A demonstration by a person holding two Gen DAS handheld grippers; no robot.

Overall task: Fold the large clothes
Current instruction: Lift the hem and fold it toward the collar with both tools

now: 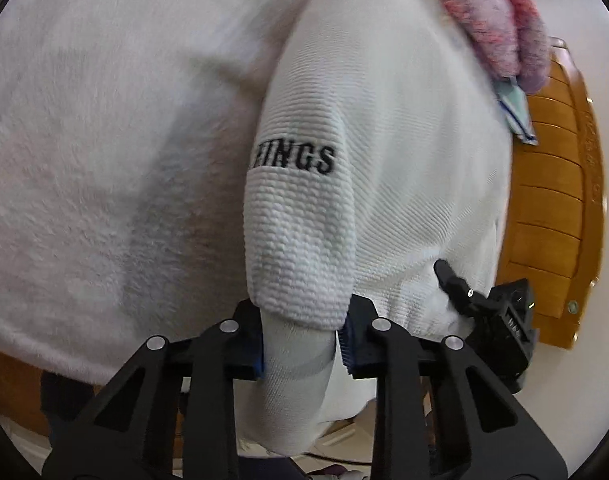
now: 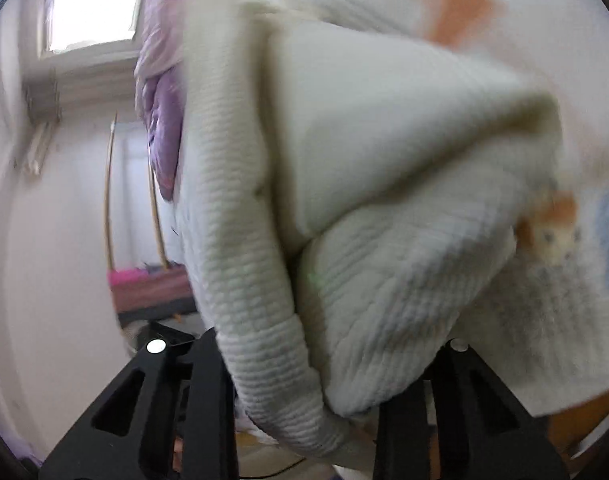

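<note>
A white ribbed knit garment [image 1: 384, 140] with black lettering [image 1: 304, 158] on its sleeve fills the left wrist view. My left gripper [image 1: 302, 354] is shut on the sleeve's cuff end, which passes between the blue pads. To the right, one black finger [image 1: 452, 280] of my right gripper presses into the same garment's hem. In the right wrist view, the white garment [image 2: 384, 200] hangs bunched and blurred over my right gripper [image 2: 320, 380]. A thick ribbed fold runs down between its jaws, which are shut on it, and the cloth hides the fingertips.
A white fluffy blanket [image 1: 104, 140] lies under the garment. A pink fuzzy cloth [image 1: 492, 20] and a pale teal cloth [image 1: 516, 112] lie beyond, by a wooden bed frame [image 1: 552, 200]. A purple cloth [image 2: 164, 128], a printed cloth [image 2: 564, 260] and a window [image 2: 92, 4] show behind.
</note>
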